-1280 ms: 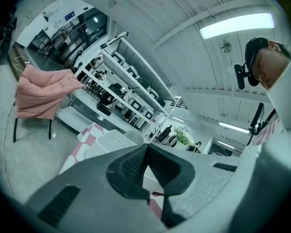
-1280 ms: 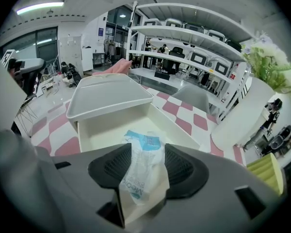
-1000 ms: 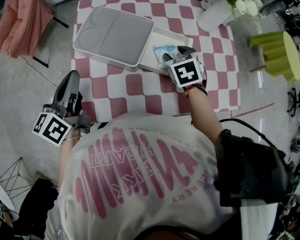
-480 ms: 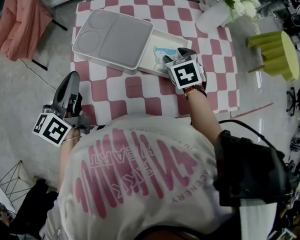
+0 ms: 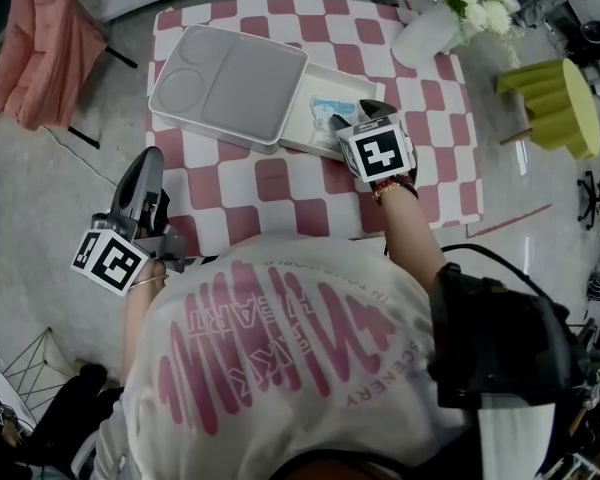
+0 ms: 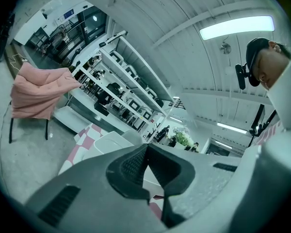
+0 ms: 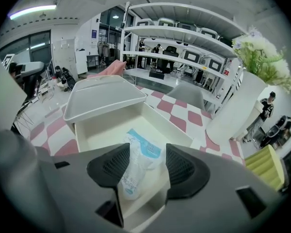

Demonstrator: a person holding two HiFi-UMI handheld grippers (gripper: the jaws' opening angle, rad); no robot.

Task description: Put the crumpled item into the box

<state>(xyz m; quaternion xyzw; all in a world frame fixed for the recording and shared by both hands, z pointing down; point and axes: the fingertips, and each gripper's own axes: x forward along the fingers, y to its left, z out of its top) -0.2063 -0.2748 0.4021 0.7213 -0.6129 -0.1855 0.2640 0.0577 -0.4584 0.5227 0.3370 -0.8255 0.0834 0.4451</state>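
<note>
The right claw (image 7: 146, 171) has just been opening and its pads now stand wide apart, with the crumpled packet (image 7: 141, 155) lying loose between them on the floor of the box (image 7: 99, 132), near its front wall. The left claw (image 6: 146, 152) is closed on nothing, off beside the tabletop (image 5: 270, 183). The packet looks like thin, light, springy film, so if it needs shifting I judge a pinch across its bunched middle best. The lid (image 5: 225, 80) covers one end of the box and a white vase (image 7: 233, 113) stands nearby, neither blocking a straight lift out.
</note>
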